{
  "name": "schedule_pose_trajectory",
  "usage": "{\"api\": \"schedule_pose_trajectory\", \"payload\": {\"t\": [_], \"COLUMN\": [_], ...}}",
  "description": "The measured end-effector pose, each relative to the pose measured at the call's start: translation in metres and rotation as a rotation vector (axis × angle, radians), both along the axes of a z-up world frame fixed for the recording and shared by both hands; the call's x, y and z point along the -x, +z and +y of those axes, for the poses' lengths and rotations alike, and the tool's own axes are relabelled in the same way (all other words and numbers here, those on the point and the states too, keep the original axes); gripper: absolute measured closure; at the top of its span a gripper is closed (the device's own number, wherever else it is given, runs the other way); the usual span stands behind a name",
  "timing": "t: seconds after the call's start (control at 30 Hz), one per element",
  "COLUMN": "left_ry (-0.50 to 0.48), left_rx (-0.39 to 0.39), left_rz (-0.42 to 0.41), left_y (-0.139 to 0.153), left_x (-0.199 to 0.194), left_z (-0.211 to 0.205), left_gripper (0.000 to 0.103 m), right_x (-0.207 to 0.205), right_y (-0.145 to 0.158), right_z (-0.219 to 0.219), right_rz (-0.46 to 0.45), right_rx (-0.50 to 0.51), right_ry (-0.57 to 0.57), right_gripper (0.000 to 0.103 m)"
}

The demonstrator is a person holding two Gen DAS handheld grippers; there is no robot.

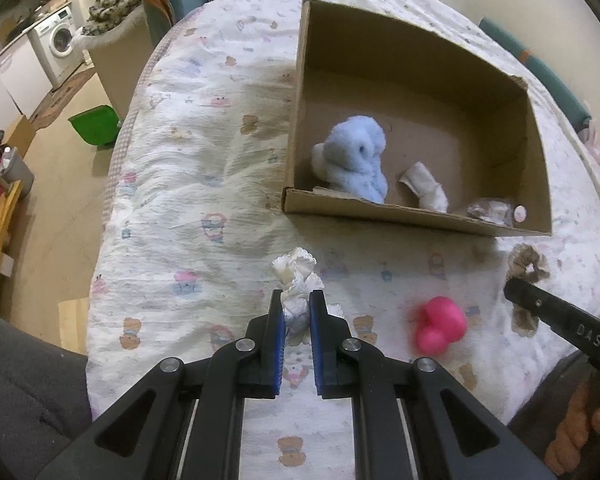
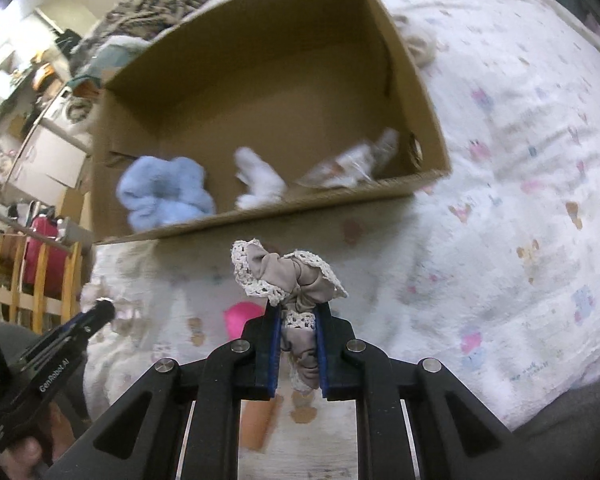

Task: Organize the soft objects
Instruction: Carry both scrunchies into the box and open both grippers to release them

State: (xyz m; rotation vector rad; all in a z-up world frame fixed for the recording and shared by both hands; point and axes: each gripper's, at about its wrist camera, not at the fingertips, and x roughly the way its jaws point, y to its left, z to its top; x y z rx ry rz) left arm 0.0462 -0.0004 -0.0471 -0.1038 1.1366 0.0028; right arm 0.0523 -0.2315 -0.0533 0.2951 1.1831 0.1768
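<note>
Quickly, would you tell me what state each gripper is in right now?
Left gripper: shut on the white lace scrunchie.
Right gripper: shut on the grey lace-trimmed scrunchie.

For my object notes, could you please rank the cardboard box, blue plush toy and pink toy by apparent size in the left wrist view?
1. cardboard box
2. blue plush toy
3. pink toy, though it lies nearer the camera, so its true size against the plush is unsure.

one box (image 1: 412,216), five scrunchies, one pink toy (image 1: 440,324)
</note>
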Motion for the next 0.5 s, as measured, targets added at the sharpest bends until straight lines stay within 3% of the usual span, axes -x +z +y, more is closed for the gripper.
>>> {"api": "schedule_pose_trajectory", "payload": {"t": [0.37,0.5], "left_ry": [-0.039,-0.056], "left_rx": [0.011,0.031], "left_rz": [-0.112,-0.156], "left_y": [0.037,0.059], "left_x": [0.000,-0.012], "left_z": [0.002,0.001], "left_gripper": [0.092,0.093], "right_x": [0.005,-0.005], "right_y": [0.038,0.045], "right_z": [0.026,0.019], "right_rz": [-0.175,-0.194], "right_rx": [0.002,-0.020], "right_ry": [0.098,0.066], "right_gripper": [0.087,0.087]}}
